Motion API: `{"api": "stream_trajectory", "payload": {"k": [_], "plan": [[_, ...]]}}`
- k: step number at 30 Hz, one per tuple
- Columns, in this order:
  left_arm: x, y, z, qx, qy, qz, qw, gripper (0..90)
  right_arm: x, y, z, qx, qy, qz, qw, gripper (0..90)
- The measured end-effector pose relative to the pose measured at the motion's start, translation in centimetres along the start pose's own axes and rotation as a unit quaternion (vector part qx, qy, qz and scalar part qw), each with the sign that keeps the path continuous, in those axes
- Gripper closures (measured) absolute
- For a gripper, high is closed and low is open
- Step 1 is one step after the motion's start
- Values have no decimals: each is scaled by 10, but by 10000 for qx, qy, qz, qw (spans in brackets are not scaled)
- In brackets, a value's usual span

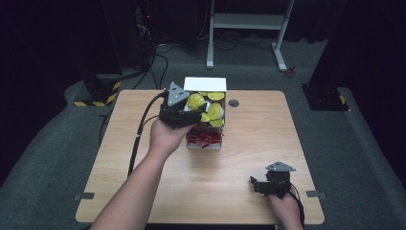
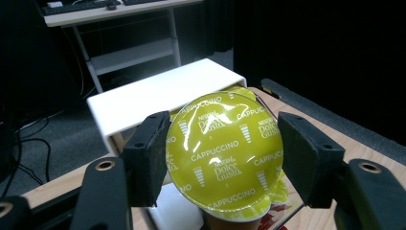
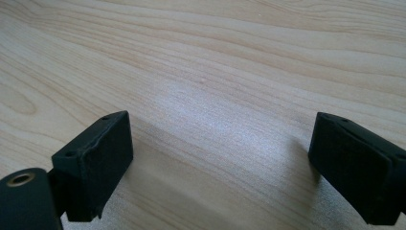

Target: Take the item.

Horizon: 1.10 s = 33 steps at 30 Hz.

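A yellow-lidded Cappuccino coffee capsule (image 2: 222,151) sits between the two black pads of my left gripper (image 2: 225,158), which is shut on its rim. In the high view the left gripper (image 1: 192,111) holds that capsule (image 1: 195,101) just above a white box (image 1: 205,84). Several more yellow capsules (image 1: 214,111) lie inside the box. My right gripper (image 1: 255,185) rests near the table's front right, open. In the right gripper view its pads (image 3: 95,163) stand wide apart over bare wood, with nothing between them.
Red shredded paper (image 1: 204,137) fills the near end of the box. A round grey cable port (image 1: 233,103) lies to the right of the box. The wooden table (image 1: 268,139) reaches to edges on all sides. A white desk frame (image 1: 246,21) stands behind it on the floor.
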<state>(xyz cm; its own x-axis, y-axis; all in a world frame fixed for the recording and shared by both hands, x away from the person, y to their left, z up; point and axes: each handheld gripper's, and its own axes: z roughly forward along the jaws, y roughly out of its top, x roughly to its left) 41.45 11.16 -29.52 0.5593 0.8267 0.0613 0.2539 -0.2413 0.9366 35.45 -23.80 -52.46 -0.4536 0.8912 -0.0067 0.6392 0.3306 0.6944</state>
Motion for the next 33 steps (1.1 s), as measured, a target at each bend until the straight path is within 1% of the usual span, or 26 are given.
{"api": "stream_trajectory", "payload": {"k": [2, 6, 10, 14, 17, 18, 19, 21, 23, 24, 27, 28, 29, 30, 31, 32, 33], "plan": [[2, 1, -5, -36, 49, -22, 10000, 383, 0, 0, 0, -1, -3, -8, 10000, 80], [1, 0, -16, -107, 73, 11, 9999, 383, 0, 0, 0, -1, -2, -6, 10000, 81], [0, -5, -23, -79, 87, 32, 9999, 383, 0, 0, 0, -1, 1, 19, 10000, 82], [1, -9, -26, -42, 104, 56, 9999, 383, 0, 0, 0, -5, 0, 3, 10000, 81], [5, -14, -32, -1, 121, 40, 9999, 383, 0, 0, 0, -4, -2, 1, 10000, 81], [6, -16, -34, -26, 121, -28, 9999, 384, 0, 0, 0, -4, -1, 2, 10000, 80], [7, -18, -36, -31, 116, -56, 9999, 384, 0, 0, 0, -4, -1, 2, 10000, 80], [10, -22, -42, -71, 186, -99, 9998, 384, 0, 0, 0, -1, 9, -10, 10000, 80], [12, -24, -44, -79, 205, -116, 9997, 384, 0, 0, 0, -2, 9, -9, 10000, 80], [15, -26, -46, -56, 198, -164, 9997, 384, 0, 0, 0, -8, 8, -15, 10000, 80], [17, -29, -47, -6, 237, -114, 9997, 383, 0, 0, 0, -1, 8, -7, 10000, 80], [20, -32, -48, 36, 263, -128, 9996, 384, 0, 0, 0, -7, 4, -16, 10000, 80], [20, -32, -48, 36, 263, -128, 9996, 384, 0, 0, 0, -11, -1, -32, 10000, 80], [25, -35, -49, 56, 287, -173, 9994, 384, 0, 0, 0, -8, -3, -23, 10000, 80], [25, -35, -49, 56, 287, -173, 9994, 384, 0, 0, 0, -8, -3, -23, 10000, 80], [28, -38, -50, 67, 320, -196, 9993, 383, 0, 0, 0, -12, -1, -35, 10000, 80], [28, -38, -50, 67, 320, -196, 9993, 384, 0, 0, 0, -12, -1, -35, 10000, 80]]}}
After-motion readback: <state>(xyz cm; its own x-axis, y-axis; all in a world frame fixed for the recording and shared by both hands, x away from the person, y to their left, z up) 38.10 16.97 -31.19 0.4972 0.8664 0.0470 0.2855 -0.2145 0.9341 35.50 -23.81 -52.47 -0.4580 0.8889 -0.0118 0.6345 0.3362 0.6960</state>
